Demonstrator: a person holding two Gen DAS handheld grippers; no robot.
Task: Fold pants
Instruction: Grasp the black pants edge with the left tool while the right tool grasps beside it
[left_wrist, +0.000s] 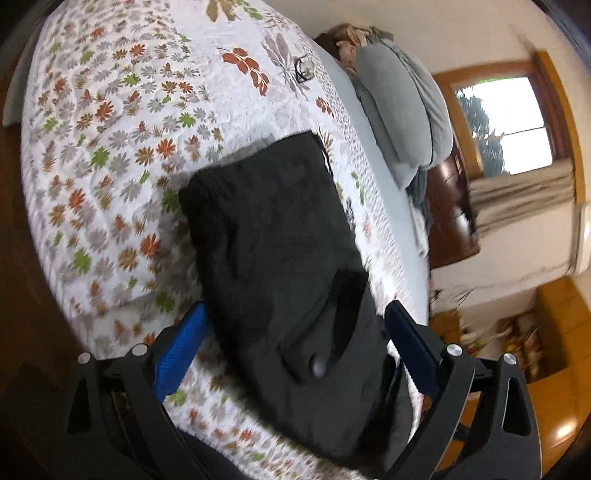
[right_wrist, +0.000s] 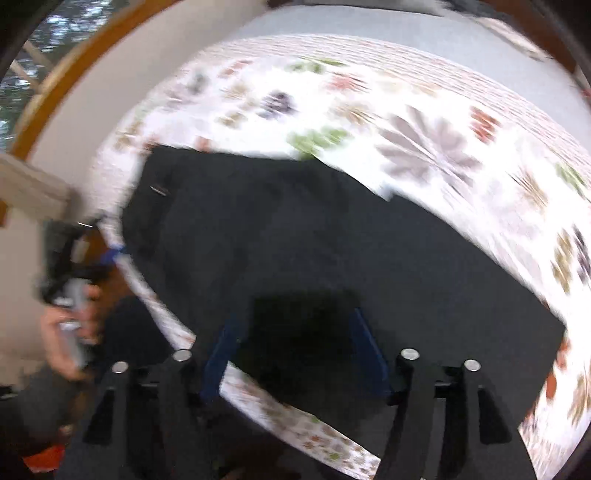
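Observation:
Black pants (left_wrist: 273, 236) lie folded on a bed with a flowered quilt (left_wrist: 110, 155). A back pocket with a button faces up near my left gripper (left_wrist: 295, 325). That gripper is open, its blue pads (left_wrist: 184, 339) wide apart on either side of the pants' near end, not pinching it. In the right wrist view the pants (right_wrist: 314, 240) spread across the quilt (right_wrist: 424, 122). My right gripper (right_wrist: 295, 343) is open above a dark fold of cloth between its blue pads (right_wrist: 369, 350). The view is blurred. The other hand and its gripper (right_wrist: 74, 266) show at the left.
Grey pillows (left_wrist: 402, 107) are piled at the head of the bed. A small dark object (left_wrist: 304, 70) lies on the quilt beyond the pants. A window (left_wrist: 506, 125) with a curtain, a dark wooden cabinet (left_wrist: 450, 206) and wooden flooring stand to the right.

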